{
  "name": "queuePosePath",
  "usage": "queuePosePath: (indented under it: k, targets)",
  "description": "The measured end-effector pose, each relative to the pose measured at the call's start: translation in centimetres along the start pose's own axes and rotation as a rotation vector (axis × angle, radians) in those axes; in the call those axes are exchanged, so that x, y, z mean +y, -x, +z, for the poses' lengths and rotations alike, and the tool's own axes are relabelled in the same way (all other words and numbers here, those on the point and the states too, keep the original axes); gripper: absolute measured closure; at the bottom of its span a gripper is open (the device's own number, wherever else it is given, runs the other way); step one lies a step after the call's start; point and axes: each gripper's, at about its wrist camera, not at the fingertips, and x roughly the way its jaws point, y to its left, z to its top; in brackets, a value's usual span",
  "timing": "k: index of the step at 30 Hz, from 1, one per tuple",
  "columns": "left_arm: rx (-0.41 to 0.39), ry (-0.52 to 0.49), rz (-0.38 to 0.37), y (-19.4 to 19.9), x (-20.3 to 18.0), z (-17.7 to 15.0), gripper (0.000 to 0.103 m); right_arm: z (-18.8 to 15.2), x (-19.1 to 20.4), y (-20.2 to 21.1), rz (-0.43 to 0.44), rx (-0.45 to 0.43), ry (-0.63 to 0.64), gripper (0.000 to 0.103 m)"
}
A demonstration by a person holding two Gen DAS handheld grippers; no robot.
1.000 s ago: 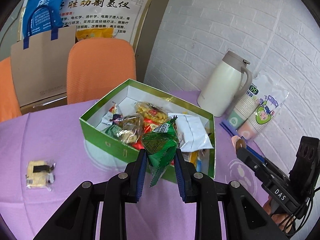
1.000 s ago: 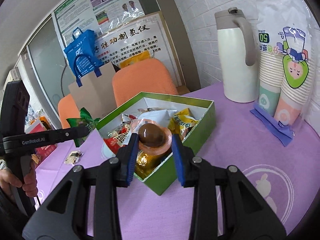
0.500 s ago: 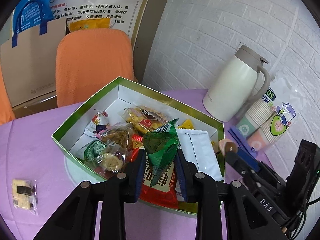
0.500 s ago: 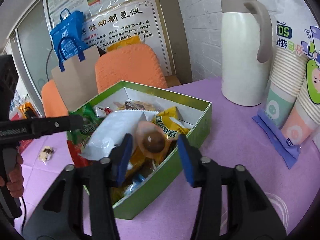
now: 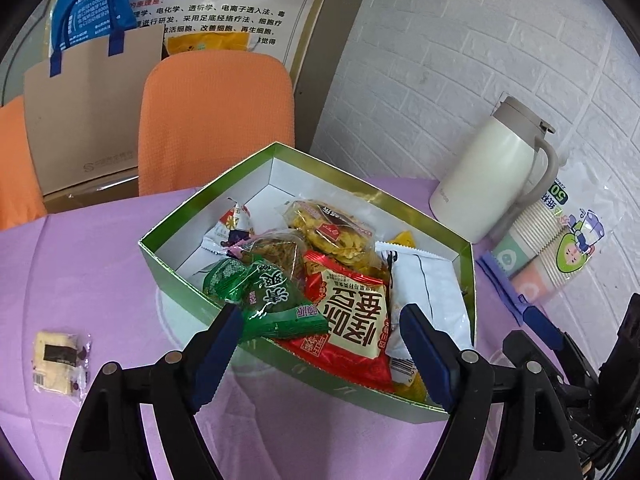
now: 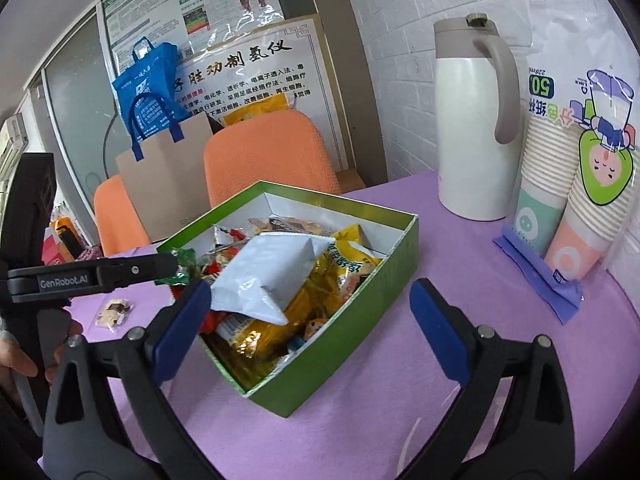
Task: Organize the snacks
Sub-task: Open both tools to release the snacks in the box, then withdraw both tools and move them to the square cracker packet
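Both grippers have let go since the earlier frames: the left gripper (image 5: 320, 332), then clamped on the green packet (image 5: 276, 308), now has its jaws opening with that packet lying on the near edge of the green box (image 5: 176, 268), touching the left pad but not pinched; the right gripper (image 6: 310, 308), then holding a brown sweet in orange wrap, has its jaws opening with nothing between them, and the sweet cannot be picked out among the contents.

Box contents observed: red packet (image 5: 352, 324), white packet (image 6: 272, 276), yellow packets (image 6: 344, 268), all piled loosely; the green packet overhangs the near wall.

One item outstanding: a small pale wrapped biscuit (image 5: 58, 356) on the purple tablecloth (image 5: 88, 264), well apart from the box on its left side.

Judgement on the step in hand, the release: finish opening fully before withdrawing, so the left pad does not drag the green packet back over the wall; draw each tool straight back and upward; keep clear of the jug (image 6: 472, 128) and the sleeve of paper cups (image 6: 576, 184). The biscuit appears best suited to the left gripper next.
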Motion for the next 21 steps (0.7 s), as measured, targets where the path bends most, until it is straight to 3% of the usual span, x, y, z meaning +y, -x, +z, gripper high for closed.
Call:
queuePosePath:
  k: [8,21]
  targets:
    - [-0.059,0.008,0.019,5.6,0.9,-4.0,0.02,-1.5,3.7,3.5,0.101,-0.03,0.086,0.001]
    - [-0.054,0.097,0.196,10.3,7.2,-12.8,0.02,-6.4,10.6,2.9,0.185,0.082,0.226,0.001]
